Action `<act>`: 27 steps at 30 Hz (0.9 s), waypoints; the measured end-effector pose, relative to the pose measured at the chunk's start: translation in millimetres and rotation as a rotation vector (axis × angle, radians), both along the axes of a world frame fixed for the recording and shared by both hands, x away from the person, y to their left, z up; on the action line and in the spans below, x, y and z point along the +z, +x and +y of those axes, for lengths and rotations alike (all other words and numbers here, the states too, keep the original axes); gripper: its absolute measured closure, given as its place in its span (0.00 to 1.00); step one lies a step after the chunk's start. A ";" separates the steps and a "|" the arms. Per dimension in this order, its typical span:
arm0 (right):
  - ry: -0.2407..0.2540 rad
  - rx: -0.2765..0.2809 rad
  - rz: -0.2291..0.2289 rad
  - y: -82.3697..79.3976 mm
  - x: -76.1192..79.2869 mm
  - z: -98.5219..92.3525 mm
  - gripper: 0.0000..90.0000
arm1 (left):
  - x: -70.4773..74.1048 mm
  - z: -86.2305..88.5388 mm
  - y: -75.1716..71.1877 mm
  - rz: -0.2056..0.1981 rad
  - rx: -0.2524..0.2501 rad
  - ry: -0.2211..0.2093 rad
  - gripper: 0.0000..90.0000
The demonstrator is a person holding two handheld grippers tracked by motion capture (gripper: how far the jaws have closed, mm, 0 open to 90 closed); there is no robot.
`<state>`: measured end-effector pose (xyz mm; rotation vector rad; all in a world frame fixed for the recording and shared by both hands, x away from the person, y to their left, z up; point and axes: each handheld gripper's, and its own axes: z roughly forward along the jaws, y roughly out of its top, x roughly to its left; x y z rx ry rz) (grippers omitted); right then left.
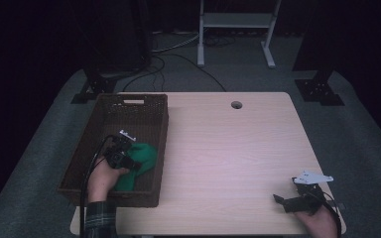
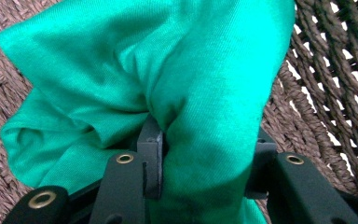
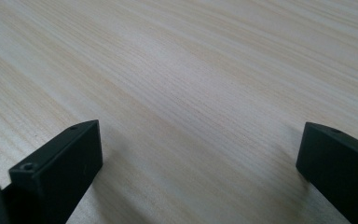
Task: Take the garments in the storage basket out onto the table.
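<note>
Pale woodgrain table (image 1: 228, 148): left hand-held gripper (image 2: 205, 158) pinches crumpled green cloth (image 2: 168, 70) inside woven basket (image 1: 129, 106); right hand-held gripper (image 3: 200, 154) gapes.

High view is coming through dim w/ a purplish cast; room beyond the table (image 1: 238, 148) is sinking into near black, and the basket (image 1: 106, 111) interior is reading murky. Left gripper view is looking bright, green cloth (image 2: 168, 70) sharp in weave, shaded in its folds. Right gripper view is evenly lit; soft shadows are falling beside the jaws, near edges blurring slightly.
</note>
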<state>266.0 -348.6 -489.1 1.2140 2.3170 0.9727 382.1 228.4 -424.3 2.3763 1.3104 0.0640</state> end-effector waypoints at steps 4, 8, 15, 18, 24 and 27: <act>0.000 0.001 0.000 0.0 0.0 0.0 0.00 | 3.2 2.5 -0.7 -0.023 0.015 -0.020 0.67; 0.000 0.002 0.000 0.0 0.0 0.1 0.00 | 5.2 3.3 -1.2 -0.038 0.017 -0.036 0.67; 0.000 0.005 0.000 -0.1 0.0 0.1 0.00 | 8.1 6.7 -1.7 -0.056 0.035 -0.059 0.67; 0.000 0.006 0.001 -0.1 0.0 0.2 0.00 | 9.5 8.7 -1.9 -0.065 0.050 -0.073 0.67; 0.000 0.007 0.001 -0.1 0.1 0.2 0.00 | 13.4 13.1 -3.3 -0.097 0.077 -0.118 0.67; 0.000 0.007 0.001 -0.1 0.1 0.2 0.00 | 14.7 14.4 -3.5 -0.107 0.082 -0.139 0.67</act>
